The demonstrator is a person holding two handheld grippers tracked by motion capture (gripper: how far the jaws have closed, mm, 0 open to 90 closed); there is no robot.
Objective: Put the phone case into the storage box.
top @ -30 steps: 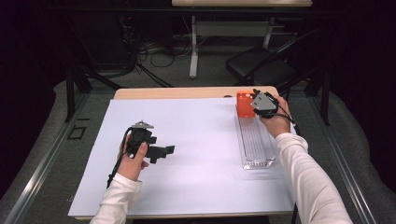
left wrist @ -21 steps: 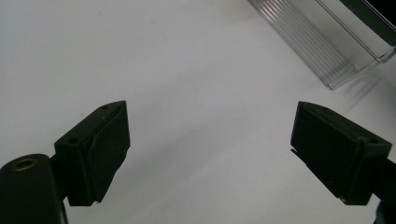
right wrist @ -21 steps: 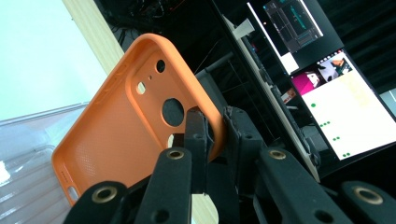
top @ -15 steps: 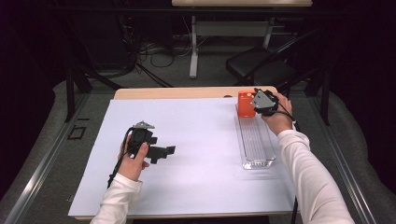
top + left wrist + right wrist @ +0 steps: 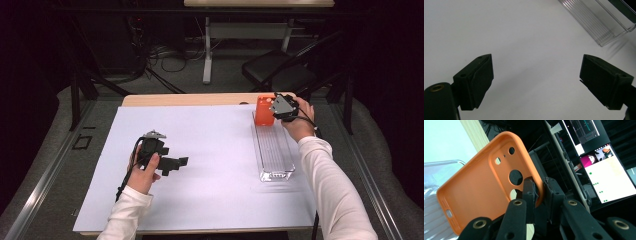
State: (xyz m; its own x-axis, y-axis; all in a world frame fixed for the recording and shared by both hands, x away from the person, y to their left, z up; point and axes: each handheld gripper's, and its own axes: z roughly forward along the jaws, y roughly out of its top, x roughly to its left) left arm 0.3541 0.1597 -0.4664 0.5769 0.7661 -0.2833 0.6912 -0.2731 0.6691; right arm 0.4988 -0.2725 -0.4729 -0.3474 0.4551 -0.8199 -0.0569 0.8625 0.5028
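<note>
An orange phone case (image 5: pixel 481 187) is pinched at its edge by the right gripper (image 5: pixel 537 187), jaws clenched on it, held upright at the far end of the clear tray (image 5: pixel 272 152), near the table's back-right corner. The left gripper (image 5: pixel 536 77) is held w/ jaws spread wide, nothing btwn them, over the white mat (image 5: pixel 210 150).
</note>
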